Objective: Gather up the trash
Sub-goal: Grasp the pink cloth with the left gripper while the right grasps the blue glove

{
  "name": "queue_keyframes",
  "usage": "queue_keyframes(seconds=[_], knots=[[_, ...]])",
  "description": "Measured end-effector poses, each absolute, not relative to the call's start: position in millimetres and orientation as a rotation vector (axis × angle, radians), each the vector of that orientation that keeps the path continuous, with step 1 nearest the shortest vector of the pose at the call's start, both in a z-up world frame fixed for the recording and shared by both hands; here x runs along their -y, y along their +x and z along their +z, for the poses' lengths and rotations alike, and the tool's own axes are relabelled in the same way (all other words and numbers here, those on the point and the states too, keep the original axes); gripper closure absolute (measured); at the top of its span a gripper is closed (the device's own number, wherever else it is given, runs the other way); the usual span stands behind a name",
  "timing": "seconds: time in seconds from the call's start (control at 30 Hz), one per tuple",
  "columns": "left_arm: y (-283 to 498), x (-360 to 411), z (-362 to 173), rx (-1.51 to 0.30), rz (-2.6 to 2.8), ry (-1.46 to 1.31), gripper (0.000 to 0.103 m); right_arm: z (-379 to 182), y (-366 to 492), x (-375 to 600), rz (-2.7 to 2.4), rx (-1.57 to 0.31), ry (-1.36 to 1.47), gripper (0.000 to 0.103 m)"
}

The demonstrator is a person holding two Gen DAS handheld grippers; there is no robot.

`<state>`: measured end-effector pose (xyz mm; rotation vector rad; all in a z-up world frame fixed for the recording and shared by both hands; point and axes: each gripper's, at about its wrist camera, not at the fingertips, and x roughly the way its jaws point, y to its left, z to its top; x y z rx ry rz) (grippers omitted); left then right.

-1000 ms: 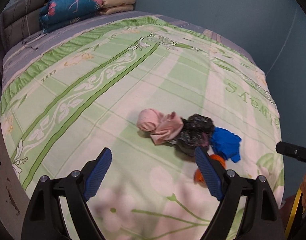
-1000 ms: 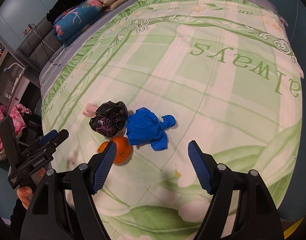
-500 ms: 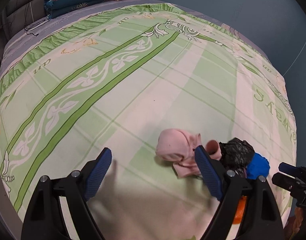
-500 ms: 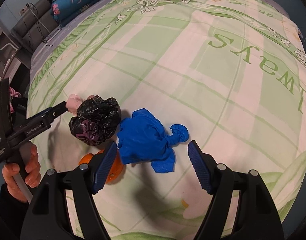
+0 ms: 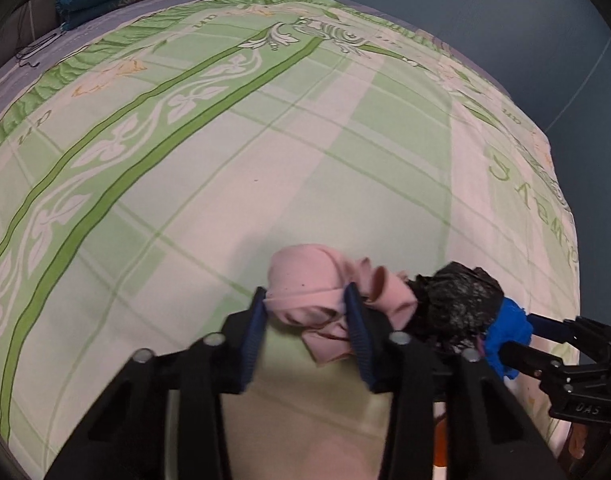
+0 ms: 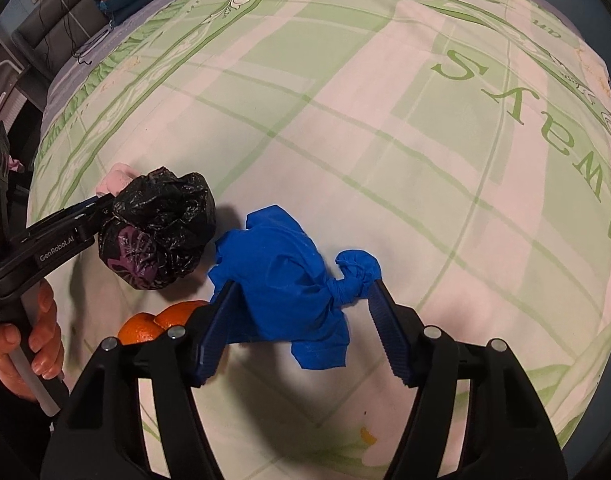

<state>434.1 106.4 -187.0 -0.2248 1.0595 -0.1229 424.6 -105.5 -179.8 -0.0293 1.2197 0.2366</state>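
Bed (image 5: 265,168) w/ green-and-cream patterned sheet carries a cluster of four trash items near its foot edge. Pink cloth bundle (image 5: 313,292) sits between the left gripper (image 5: 305,316) fingers; these have just been closing and both pads appear pressed against the bundle's sides, though motion blur makes the contact approx. Black plastic bag (image 6: 157,232), knotted, lies touching the pink bundle on one side and just beside the blue bag (image 6: 281,284) on the other. Right gripper (image 6: 301,316) fingers have just been closing and straddle the blue bag, left pad against it, right pad beside the knotted tail, not clamped. Orange peel (image 6: 161,322) lies next to the blue bag, partly hidden by the right gripper body. A hand (image 6: 25,344) holds the left gripper's handle.
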Motion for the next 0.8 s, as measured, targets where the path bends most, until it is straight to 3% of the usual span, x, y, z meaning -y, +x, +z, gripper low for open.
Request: queue_keyframes(seconds=[0.2,0.37,0.8], knots=[[429,-105,-184,-1.033,-0.132,-0.214,0.078,-182,420,94,0.241,-1.216,-0.079,0.059],[426,-113,-183,-1.035,-0.140,-0.253,0.080,-182,416,86,0.250,-1.219,-0.101,0.077],[404,-128,-176,-1.029,-0.127,-0.309,0.080,-169,392,86,0.299,-1.226,-0.045,0.084]])
